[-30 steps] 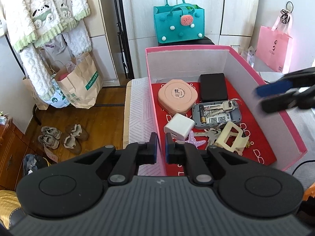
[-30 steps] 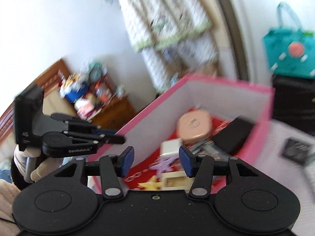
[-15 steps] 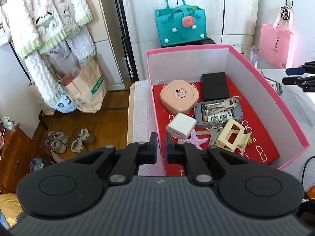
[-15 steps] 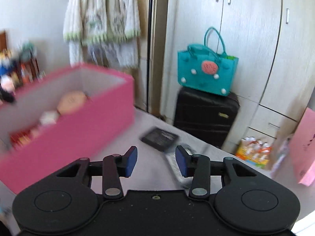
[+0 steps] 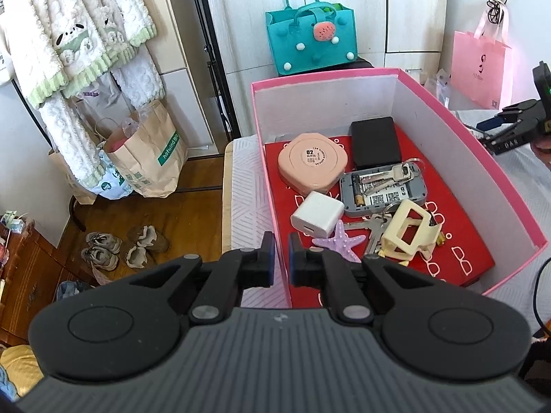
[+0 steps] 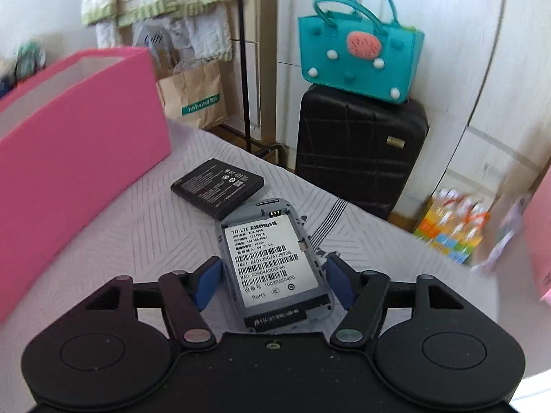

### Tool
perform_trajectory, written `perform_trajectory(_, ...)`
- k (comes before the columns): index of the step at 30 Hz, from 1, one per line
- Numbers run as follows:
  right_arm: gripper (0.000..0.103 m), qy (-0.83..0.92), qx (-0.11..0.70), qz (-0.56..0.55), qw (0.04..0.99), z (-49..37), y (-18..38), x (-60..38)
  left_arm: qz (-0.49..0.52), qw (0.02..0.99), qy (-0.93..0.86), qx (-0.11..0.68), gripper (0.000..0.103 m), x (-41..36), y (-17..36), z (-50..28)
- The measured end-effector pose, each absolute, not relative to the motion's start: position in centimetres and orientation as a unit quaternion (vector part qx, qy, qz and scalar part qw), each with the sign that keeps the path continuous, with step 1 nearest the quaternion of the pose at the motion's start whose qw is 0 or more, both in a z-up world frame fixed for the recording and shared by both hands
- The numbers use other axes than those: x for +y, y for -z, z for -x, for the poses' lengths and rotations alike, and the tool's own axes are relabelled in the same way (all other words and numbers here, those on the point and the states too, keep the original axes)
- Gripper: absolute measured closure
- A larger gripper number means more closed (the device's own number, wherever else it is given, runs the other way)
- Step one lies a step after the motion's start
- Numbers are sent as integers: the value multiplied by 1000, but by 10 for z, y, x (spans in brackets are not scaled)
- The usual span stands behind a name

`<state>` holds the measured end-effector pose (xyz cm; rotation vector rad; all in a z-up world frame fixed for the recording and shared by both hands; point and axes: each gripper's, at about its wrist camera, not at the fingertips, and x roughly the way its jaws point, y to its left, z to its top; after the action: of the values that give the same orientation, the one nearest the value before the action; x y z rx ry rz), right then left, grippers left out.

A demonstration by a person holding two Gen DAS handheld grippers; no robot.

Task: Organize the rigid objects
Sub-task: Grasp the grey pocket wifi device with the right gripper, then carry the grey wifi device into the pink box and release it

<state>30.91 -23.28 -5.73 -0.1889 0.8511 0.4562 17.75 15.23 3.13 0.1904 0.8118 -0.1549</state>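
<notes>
A: Where are my tongs?

B: Your right tongs have just been opening and straddle the grey router on the bed, pads not yet touching. Left tongs are clenched on the pink box wall.

A: How do I grip?

B: Centre it, then squeeze its long edges evenly.

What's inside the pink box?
The pink box holds a peach round case, black case, white charger, purple starfish, keys, cream clip and an open grey device. Whatever lies beneath them is hidden.
</notes>
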Motion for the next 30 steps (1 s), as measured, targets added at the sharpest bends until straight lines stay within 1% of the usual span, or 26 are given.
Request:
perform_trajectory(3,33,-215,403,87,885,-304,60,-232,-102,911,76,393,96,150,-31,-178)
perform_trajectory(5,36,-215,406,88,884,-298,59,-232,-109,910,75,392,96,148,-30,-178)
perform_trajectory(8,38,-208,419,74,881,-286,57,-234,-110,909,80,394,96,149,-31,-180)
perform_trajectory(14,38,-164,414,56,893,-252,58,-229,-115,907,94,394,96,153,-31,-181)
perform_trajectory(20,37,-163,432,39,886,-221,54,-217,-116,910,102,386,96,155,-28,-176)
perform_trajectory(24,37,-168,440,36,882,-218,52,-210,-112,910,110,384,96,158,-29,-176)
perform_trajectory(30,34,-173,427,40,887,-237,56,-204,-112,910,119,382,95,160,-28,-175)
